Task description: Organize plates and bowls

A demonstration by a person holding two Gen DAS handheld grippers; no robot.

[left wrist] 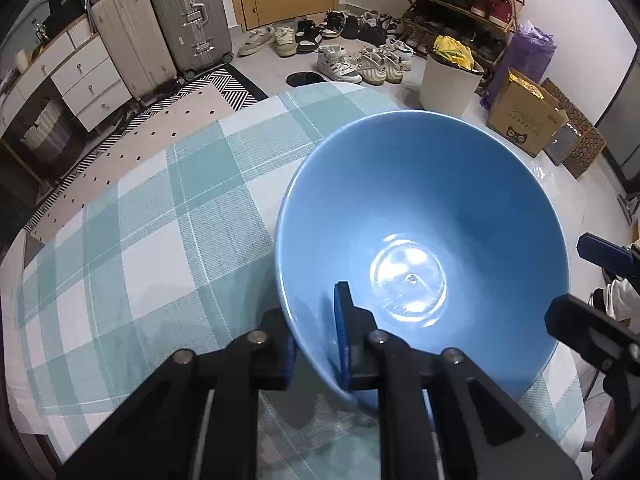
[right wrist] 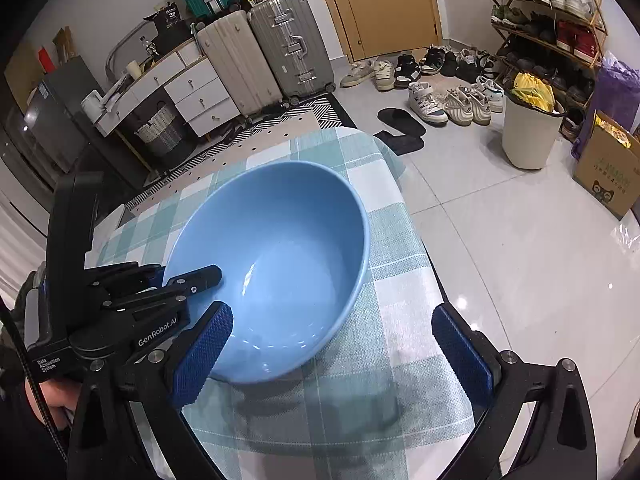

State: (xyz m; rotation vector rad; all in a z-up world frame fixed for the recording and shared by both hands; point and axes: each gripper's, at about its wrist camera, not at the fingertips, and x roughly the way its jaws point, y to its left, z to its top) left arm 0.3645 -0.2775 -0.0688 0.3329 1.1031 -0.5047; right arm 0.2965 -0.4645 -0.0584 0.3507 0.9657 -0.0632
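A large empty light-blue bowl (left wrist: 420, 208) rests on the teal-and-white checked tablecloth (left wrist: 160, 240), close to the table's right edge. My left gripper (left wrist: 316, 344) is shut on the bowl's near wall, one blue pad inside and one outside. From the right wrist view, the same bowl (right wrist: 280, 248) shows with the left gripper (right wrist: 188, 280) clamped on its left rim. My right gripper (right wrist: 332, 356) stands open just in front of the bowl. Its left pad overlaps the near rim in the picture and its right pad hangs over the cloth (right wrist: 400, 280). Nothing is pressed between them.
The table ends just right of the bowl, above a white tiled floor (right wrist: 520, 260). Beyond stand a white bin (right wrist: 528, 136), a cardboard box (right wrist: 608, 176), several shoes (right wrist: 440, 104), a shoe rack, suitcases (right wrist: 280, 48) and a drawer unit (right wrist: 192, 96).
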